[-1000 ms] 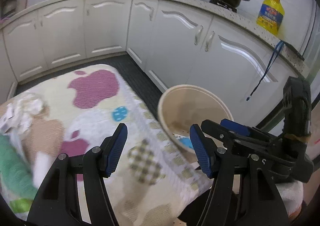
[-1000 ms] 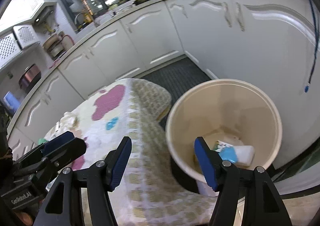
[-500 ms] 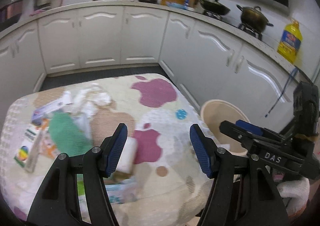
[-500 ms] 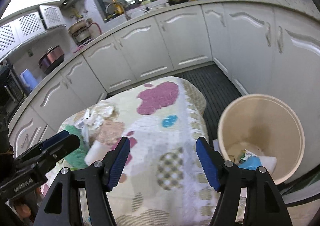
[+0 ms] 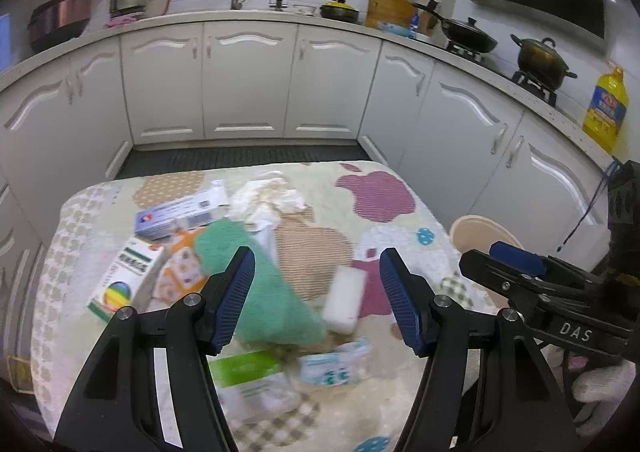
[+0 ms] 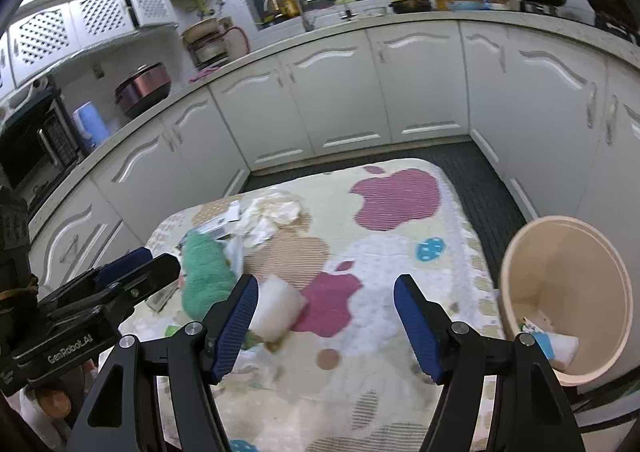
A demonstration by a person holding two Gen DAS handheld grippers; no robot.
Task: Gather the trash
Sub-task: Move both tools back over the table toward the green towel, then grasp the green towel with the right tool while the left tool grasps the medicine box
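Left wrist view
Left tool (image 5: 316,292): jaws stand apart with nothing between the blue pads, hanging above the litter.
Tabletop (image 5: 384,191): covered by a cloth printed with apples and dots, white kitchen cabinets curving round behind it.
Green cloth (image 5: 256,284): a long crumpled piece lying across the middle, right under the left finger.
White block (image 5: 344,304): just beside the green cloth on its right, tilted, blurred.
Crumpled tissue (image 5: 268,199): at the far end of the heap, touching the top of the green cloth.
Boxes and packets: a blue-and-white box (image 5: 176,215) and a carton with a rainbow circle (image 5: 124,280) on the left; a green-labelled packet (image 5: 248,376) and a pale blue packet (image 5: 336,364) nearest the camera.
Bin (image 5: 484,232): beige, on the floor past the right edge of the tabletop, only its rim visible.
Right tool (image 5: 516,256): comes in from the right, in front of the bin.

Right wrist view
Right tool (image 6: 324,322): jaws have just been opening and stand wide, empty, above the cloth.
White block (image 6: 276,308): just beside the left pad, not gripped.
Green cloth (image 6: 204,272): left of the block, tissue (image 6: 272,211) beyond it.
Bin (image 6: 560,252): to the right of the tabletop, with white and blue scraps (image 6: 548,344) lying at its bottom.
Left tool (image 6: 132,268): reaches in from the left edge.
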